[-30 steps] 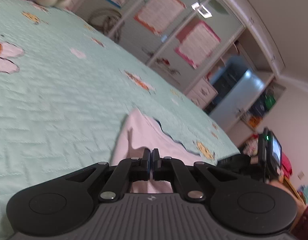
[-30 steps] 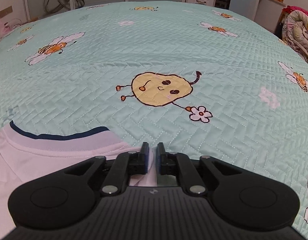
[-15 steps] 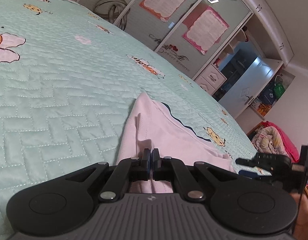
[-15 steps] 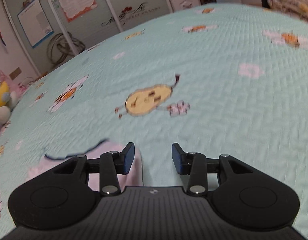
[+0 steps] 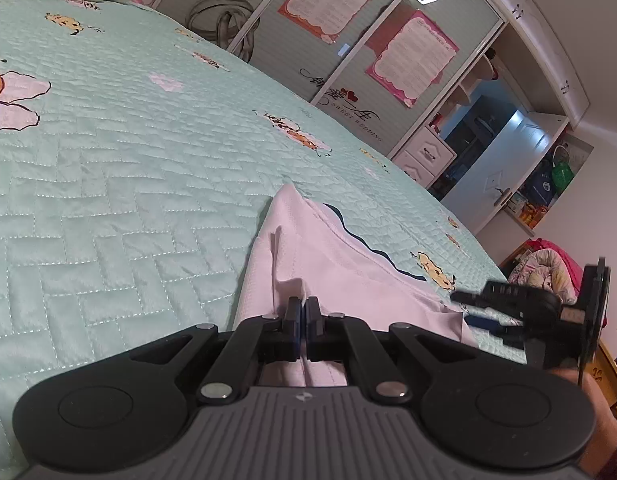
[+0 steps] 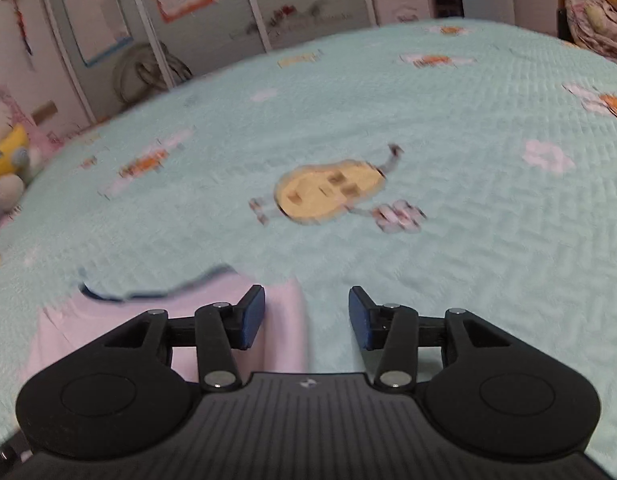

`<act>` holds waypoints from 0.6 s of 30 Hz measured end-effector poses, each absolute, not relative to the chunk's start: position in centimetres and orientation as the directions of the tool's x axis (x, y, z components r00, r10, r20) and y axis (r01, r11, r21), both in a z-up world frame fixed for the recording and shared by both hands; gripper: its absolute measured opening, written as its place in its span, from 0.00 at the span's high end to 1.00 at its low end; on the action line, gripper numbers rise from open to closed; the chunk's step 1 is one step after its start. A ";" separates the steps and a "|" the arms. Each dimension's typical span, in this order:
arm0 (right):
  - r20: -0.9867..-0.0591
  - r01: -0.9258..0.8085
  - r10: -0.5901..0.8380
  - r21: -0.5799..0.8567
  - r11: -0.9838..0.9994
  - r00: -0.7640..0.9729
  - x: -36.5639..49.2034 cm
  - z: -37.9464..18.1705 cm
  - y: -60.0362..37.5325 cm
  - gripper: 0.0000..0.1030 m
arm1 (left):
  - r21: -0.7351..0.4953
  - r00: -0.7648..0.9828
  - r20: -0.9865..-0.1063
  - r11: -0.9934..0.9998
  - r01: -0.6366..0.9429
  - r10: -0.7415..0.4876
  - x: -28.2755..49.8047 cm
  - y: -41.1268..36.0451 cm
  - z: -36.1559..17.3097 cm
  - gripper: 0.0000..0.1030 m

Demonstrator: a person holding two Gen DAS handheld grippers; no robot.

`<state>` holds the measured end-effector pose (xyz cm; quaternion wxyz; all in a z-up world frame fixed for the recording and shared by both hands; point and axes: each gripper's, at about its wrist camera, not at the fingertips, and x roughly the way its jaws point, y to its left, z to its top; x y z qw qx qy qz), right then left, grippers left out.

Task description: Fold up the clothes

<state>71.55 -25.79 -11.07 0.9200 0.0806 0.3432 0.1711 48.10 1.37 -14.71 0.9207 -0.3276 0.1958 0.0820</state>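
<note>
The pink shirt [image 5: 332,264] with a dark blue neck edge lies on the green bed [image 5: 108,184]. The left gripper [image 5: 302,322] has its fingers pinched tight on a fold of the shirt. The right gripper [image 6: 306,316] is beside the shirt, fingers opening, nothing between them.

Pale pink garment [image 5: 340,276] on quilted bed [image 5: 108,200]

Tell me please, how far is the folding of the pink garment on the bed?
Done: the pink garment lies on the green quilt, apparently doubled over. In hand: the left gripper is shut on a pinch of its cloth; the right gripper is opening, nothing pressed between its pads, the garment's edge just under its left finger. Left: probably releasing the left side and further folds.
</note>
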 end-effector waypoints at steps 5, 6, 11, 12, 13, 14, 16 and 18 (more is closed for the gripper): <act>-0.536 -0.272 0.339 0.203 0.941 0.773 70.0 -9.6 -25.7 0.52 | -0.574 0.910 -0.413 0.771 -0.277 0.019 48.2 1.6 -14.7 1.00; -0.522 -0.289 0.353 0.202 0.936 0.777 69.1 -9.2 -25.8 0.52 | -0.570 0.910 -0.414 0.774 -0.277 0.020 48.2 1.5 -14.6 1.00; -0.539 -0.352 0.443 0.270 0.896 0.717 62.3 -8.2 -26.5 0.53 | -0.544 0.904 -0.427 0.793 -0.276 0.022 48.3 1.1 -14.1 1.00; -0.533 -0.362 0.466 0.294 0.885 0.706 60.2 -8.2 -27.0 0.53 | -0.546 0.901 -0.433 0.789 -0.280 0.021 48.4 1.2 -14.0 1.00; -0.533 -0.368 0.482 0.312 0.876 0.696 58.0 -8.2 -27.6 0.53 | -0.552 0.898 -0.440 0.783 -0.287 0.019 48.4 1.3 -14.0 1.00; -0.534 -0.374 0.496 0.327 0.868 0.684 55.7 -8.3 -28.2 0.53 | -0.557 0.895 -0.446 0.777 -0.293 0.018 48.4 1.4 -14.0 1.00; -0.544 -0.405 0.526 0.335 0.851 0.654 51.0 -8.4 -29.4 0.52 | -0.563 0.888 -0.460 0.769 -0.302 0.012 48.5 1.5 -13.9 0.99; -0.552 -0.450 0.526 0.280 0.848 0.648 46.1 -8.5 -30.1 0.52 | -0.558 0.881 -0.473 0.770 -0.308 0.010 48.4 1.5 -13.5 0.92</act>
